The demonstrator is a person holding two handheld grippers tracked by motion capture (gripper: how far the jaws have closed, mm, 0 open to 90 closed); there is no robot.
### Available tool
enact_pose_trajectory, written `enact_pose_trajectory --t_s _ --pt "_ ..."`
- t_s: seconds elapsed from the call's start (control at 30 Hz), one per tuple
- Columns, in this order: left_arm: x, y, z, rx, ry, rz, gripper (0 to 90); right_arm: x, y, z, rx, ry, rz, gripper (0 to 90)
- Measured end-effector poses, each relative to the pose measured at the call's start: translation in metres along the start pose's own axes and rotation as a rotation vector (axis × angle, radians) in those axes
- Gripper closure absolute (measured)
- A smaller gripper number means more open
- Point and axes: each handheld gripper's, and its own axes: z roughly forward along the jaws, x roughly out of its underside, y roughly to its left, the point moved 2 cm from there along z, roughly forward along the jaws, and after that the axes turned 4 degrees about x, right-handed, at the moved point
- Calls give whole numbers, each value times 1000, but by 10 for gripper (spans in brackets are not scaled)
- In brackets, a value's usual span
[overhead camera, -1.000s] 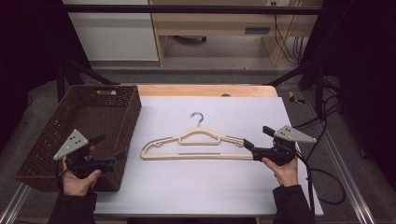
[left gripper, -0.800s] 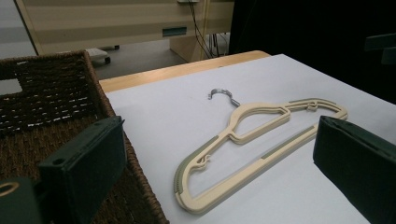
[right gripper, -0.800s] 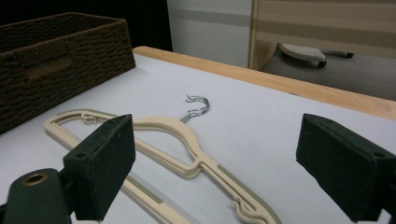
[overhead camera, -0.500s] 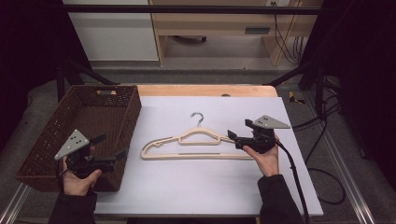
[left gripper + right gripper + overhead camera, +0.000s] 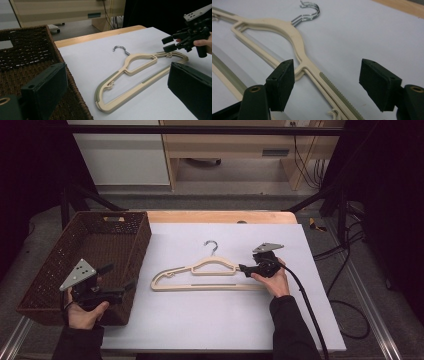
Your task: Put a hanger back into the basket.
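Since a second ago our right hand-held gripper (image 5: pixel 243 268) has slid in, jaws closing but still open, astride the light, stiff, probably slippery cream plastic hanger's (image 5: pixel 200 277) shoulder on the white bench (image 5: pixel 210 320), which is where we'd grip.

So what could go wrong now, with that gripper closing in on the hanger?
The right gripper, whose jaws have just been closing, straddles the cream hanger's thin arm without pressing it yet, so it may pinch off-centre and push the arm sideways. There seem to be two stacked hangers with paired metal hooks, so one might stay behind or drop. Swung towards the wicker basket, the hanger could catch its rim.
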Motion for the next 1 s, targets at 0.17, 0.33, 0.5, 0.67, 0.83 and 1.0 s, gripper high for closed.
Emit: enact_pose_trajectory --t_s 0.17,0.33,0.5,0.67,0.83,1.0 --pt "0 -1 1 3 -1 6 26 8 -3 13 -4 54 -16 302" --pt "0 0 1 1 3 4 26 15 -2 24 -24 97 -20 405" --pt "0 0 0 -2 -1 3 26 18 -2 26 -40 118 -23 435" --pt "0 0 0 -2 -1 4 26 18 -4 24 -32 129 -40 527" --pt "0 -1 1 -2 5 10 26 18 -3 21 -34 144 -48 565" --pt "0 -1 0 -5 1 7 26 17 -3 15 -15 136 -78 618"
